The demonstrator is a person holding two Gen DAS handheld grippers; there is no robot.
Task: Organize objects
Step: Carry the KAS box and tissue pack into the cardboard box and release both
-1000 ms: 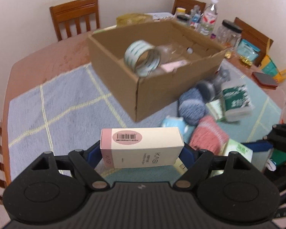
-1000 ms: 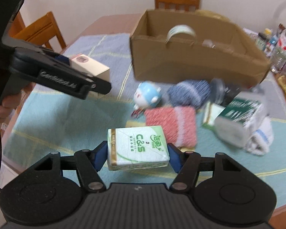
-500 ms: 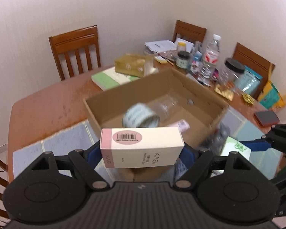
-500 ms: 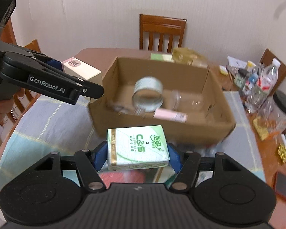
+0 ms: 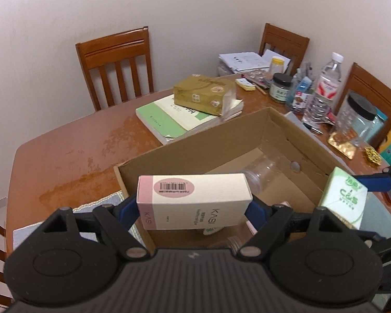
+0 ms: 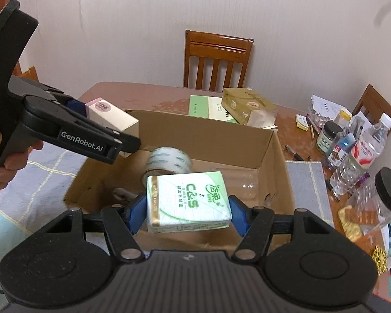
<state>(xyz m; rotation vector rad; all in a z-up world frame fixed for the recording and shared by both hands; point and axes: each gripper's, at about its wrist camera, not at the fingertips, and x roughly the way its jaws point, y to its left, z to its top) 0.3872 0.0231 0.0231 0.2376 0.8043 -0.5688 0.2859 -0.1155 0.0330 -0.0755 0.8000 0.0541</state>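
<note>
Cardboard box (image 6: 195, 140) sat open on the wooden table (image 5: 65, 154), and both tools were now right over it, where a second before they hung over the checked cloth and the pile of things beside it. That told me the carrying was nearly done and only the dropping was left.

The left tool (image 5: 195, 210) had the pink and cream carton (image 5: 193, 200) between its blue pads. Its jaws had just been opening, but the carton had not fallen and looked no different from before. I think it was about to be let go.

The right tool (image 6: 186, 215) was shut tight on the green tissue pack (image 6: 187, 200), same as before. A roll of tape (image 6: 169, 161) and a clear jar (image 5: 266, 172) already lay inside the box.
</note>
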